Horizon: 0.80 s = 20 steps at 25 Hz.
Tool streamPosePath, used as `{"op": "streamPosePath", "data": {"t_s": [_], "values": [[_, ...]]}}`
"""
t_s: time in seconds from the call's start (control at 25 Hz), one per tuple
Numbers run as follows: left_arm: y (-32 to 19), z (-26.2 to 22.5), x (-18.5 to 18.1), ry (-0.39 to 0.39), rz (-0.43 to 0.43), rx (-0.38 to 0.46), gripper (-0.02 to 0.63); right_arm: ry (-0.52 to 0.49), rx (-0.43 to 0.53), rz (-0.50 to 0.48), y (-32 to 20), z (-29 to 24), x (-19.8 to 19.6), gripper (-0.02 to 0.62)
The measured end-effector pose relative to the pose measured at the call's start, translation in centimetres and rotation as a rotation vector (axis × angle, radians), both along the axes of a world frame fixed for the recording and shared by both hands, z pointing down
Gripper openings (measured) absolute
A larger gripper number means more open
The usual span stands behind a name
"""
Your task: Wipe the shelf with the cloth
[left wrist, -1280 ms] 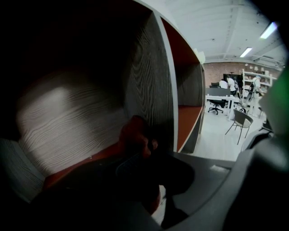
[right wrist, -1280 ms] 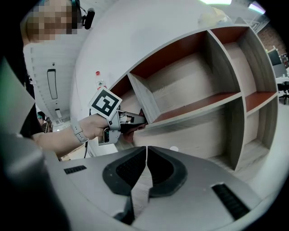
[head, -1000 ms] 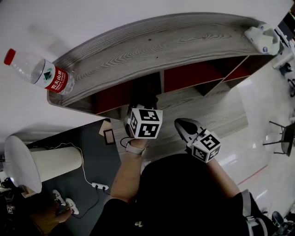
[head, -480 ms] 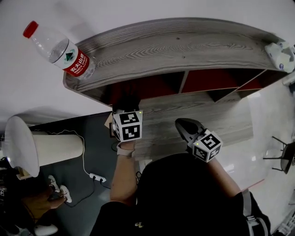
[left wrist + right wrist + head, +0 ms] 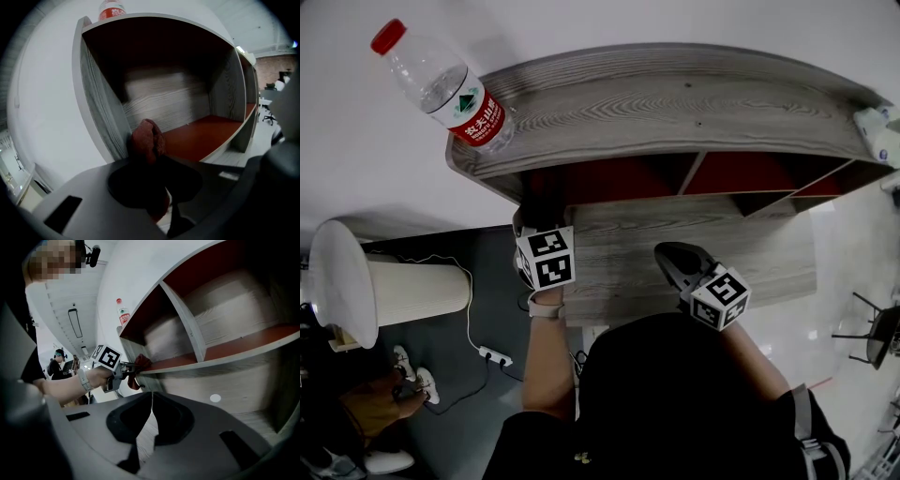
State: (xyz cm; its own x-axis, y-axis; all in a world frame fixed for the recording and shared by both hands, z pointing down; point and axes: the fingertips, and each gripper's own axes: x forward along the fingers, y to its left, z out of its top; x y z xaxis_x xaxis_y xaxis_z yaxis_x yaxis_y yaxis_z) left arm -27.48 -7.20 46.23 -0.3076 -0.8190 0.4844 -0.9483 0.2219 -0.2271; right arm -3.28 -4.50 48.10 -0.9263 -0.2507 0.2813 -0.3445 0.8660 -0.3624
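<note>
Cloth (image 5: 147, 139) first: it is a reddish-brown wad, bunched up and clamped in the jaws of my left gripper (image 5: 126, 367). It sits at the front left corner of the shelf's left compartment, just beside the grey side panel where the red board begins. From the right gripper view, part of the wad hangs down over the front edge of that board. I cannot tell how firmly it presses on the wood. The shelf (image 5: 675, 103) is a grey wood-grain unit with red-lined compartments and upright dividers. A water bottle (image 5: 450, 89) with a red cap and red label stands upright on the left end of its top board, above the compartment my left gripper is working in. My right gripper (image 5: 675, 258) has its jaws together with nothing between them. It is held in front of the lower grey boards, well apart from the left gripper and the cloth. A pale watch (image 5: 546, 307) shows on the left wrist.
</note>
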Motion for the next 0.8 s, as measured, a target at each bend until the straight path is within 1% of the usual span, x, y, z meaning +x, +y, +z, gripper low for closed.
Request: {"op": "streamPosePath", "data": {"t_s": [0.2, 0.32, 0.36, 0.4, 0.52, 0.6, 0.68, 0.8], "values": [[-0.2, 0.0, 0.1, -0.016, 0.005, 0.014, 0.073, 0.005, 0.002, 0.02, -0.3, 0.1, 0.5, 0.005], [0.0, -0.7, 0.3, -0.006, 0.008, 0.049, 0.072, 0.008, 0.003, 0.038, -0.5, 0.1, 1.0, 0.005], [0.0, -0.9, 0.6, 0.02, 0.009, 0.062, 0.072, 0.008, 0.003, 0.045, -0.5, 0.1, 1.2, 0.003], [-0.2, -1.1, 0.9, 0.062, 0.016, 0.075, 0.072, 0.009, 0.002, 0.054, -0.7, 0.1, 1.4, 0.005], [-1.2, -1.1, 2.9, 0.22, 0.069, 0.104, 0.072, 0.011, -0.001, 0.081, -0.9, 0.2, 2.1, 0.005], [-2.1, -1.1, 4.6, 0.31, 0.111, 0.117, 0.072, 0.013, 0.0, 0.095, -0.9, 0.2, 2.6, 0.005], [-2.9, -1.1, 6.4, 0.364, 0.145, 0.123, 0.072, 0.016, 0.002, 0.109, -0.9, 0.2, 3.0, 0.005], [-4.1, -1.1, 9.4, 0.397, 0.209, 0.117, 0.072, 0.018, 0.0, 0.142, -1.2, 0.3, 4.0, 0.005]]}}
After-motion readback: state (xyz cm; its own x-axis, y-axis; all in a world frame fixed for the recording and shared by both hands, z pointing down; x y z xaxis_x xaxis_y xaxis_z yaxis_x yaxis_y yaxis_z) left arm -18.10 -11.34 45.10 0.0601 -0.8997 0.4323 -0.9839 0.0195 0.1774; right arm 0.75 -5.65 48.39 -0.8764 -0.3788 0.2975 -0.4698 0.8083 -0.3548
